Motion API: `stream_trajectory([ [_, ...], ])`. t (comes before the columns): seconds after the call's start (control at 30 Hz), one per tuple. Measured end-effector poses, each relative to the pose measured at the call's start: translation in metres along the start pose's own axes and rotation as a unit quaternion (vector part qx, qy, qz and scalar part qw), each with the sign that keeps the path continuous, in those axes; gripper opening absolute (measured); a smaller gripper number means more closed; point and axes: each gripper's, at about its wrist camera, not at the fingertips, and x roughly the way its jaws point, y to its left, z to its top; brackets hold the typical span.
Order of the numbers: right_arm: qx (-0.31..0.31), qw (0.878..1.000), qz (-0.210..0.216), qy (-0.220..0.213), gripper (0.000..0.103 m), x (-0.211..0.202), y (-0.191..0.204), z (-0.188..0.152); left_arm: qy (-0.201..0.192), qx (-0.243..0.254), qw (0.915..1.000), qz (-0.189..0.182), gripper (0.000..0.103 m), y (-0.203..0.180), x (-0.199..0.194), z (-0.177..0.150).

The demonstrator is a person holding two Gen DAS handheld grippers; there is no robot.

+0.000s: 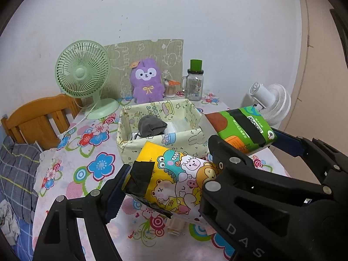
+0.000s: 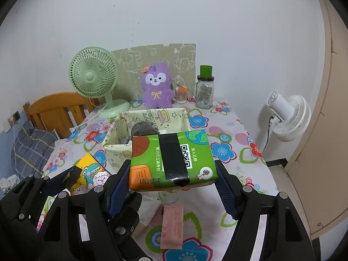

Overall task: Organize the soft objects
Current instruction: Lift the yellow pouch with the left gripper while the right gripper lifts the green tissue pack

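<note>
A grey bundle (image 1: 151, 126) is already lodged in the fabric basket (image 1: 130, 142). The yellow tissue pack (image 1: 174, 178) is clamped by the left gripper (image 1: 165, 187) and the green tissue pack (image 2: 171, 163) by the right gripper (image 2: 174, 187); both are judged yet to be binned.

Flowered table (image 2: 226, 130) carries fabric basket (image 2: 174, 117), green fan (image 2: 93, 76), jar (image 2: 204, 93).

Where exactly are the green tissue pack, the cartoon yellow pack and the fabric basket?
green tissue pack (image 2: 174, 161), right wrist view, on its black tape strip.
yellow tissue pack (image 1: 174, 180), left wrist view, on its printed face.
fabric basket (image 1: 187, 139), left wrist view, on its front wall.
</note>
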Motion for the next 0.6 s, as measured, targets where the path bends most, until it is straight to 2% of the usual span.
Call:
stream_trajectory([
  [0.6,0.003,1.0,0.003,-0.017,0.075,-0.009,-0.004,0.022,-0.02,0.011,0.9997,-0.007,0.083,-0.003,-0.01,0.023],
])
